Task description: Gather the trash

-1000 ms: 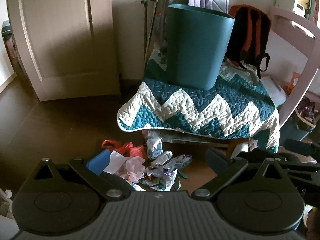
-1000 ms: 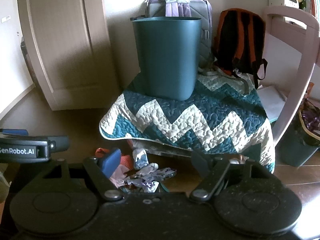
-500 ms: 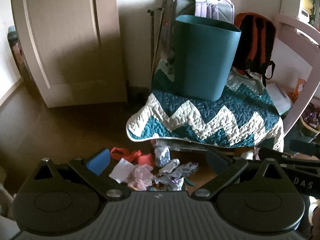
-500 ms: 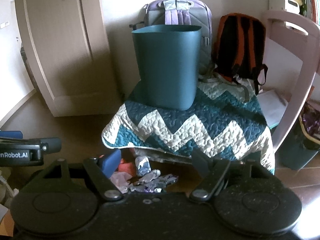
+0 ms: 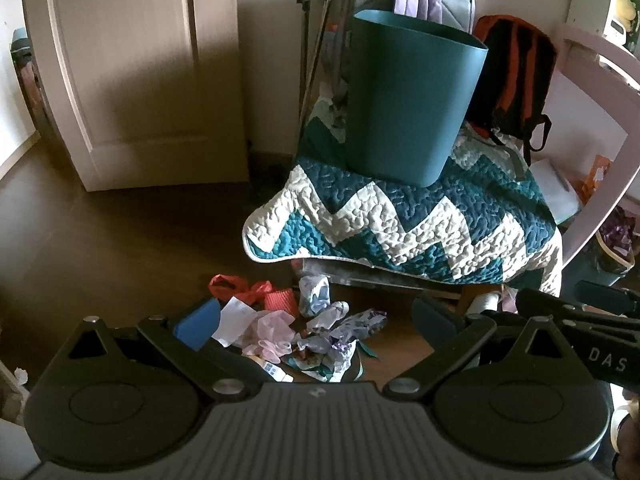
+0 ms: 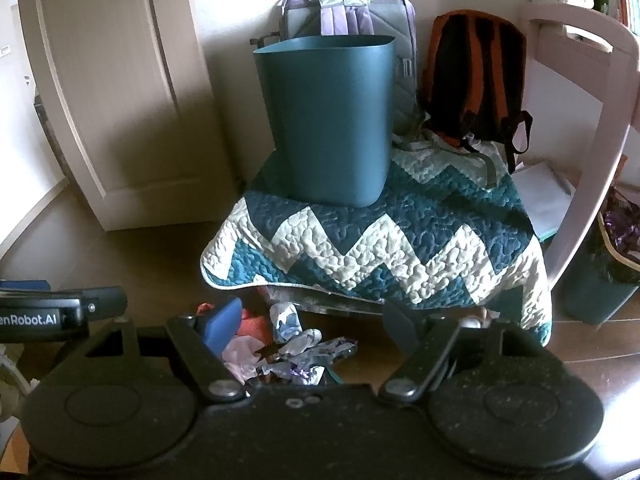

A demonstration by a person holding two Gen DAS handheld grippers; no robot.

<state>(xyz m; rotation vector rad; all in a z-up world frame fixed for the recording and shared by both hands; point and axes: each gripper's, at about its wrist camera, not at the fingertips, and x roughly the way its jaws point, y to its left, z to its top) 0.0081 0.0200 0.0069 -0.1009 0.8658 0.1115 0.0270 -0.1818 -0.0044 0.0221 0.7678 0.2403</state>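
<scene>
Left gripper [image 5: 316, 320]: jaws spread wide, nothing between them, hanging above the floor [image 5: 120, 248]. Blue pad on one finger, dark pad on the other.

Right gripper [image 6: 310, 322]: jaws likewise wide apart and empty, at about the same height. Each gripper shows at the edge of the other's view, so the two sit side by side.

Trash pile [image 5: 304, 328] on the floor, directly ahead of both grippers and framed between the fingers in each view. Contents: crumpled white and pale pink paper, purple-patterned wrappers, a white slip, a red plastic bag [image 5: 236, 286] at the left edge of the pile. Pile lies just in front of the low edge of the quilt, touching neither gripper.

Behind the pile: teal-and-white zigzag quilt [image 5: 400, 224] draped over a low support that is mostly hidden. Teal bin [image 6: 328, 120] stands upright on the quilt, open top; inside not visible from here.

Farther back: purple backpack [image 6: 344, 4] behind the bin against the wall, orange-and-black backpack [image 6: 476, 72] to its right. Closed door [image 6: 116, 80] at left. Pale pink furniture frame [image 6: 580, 100] at right.
</scene>
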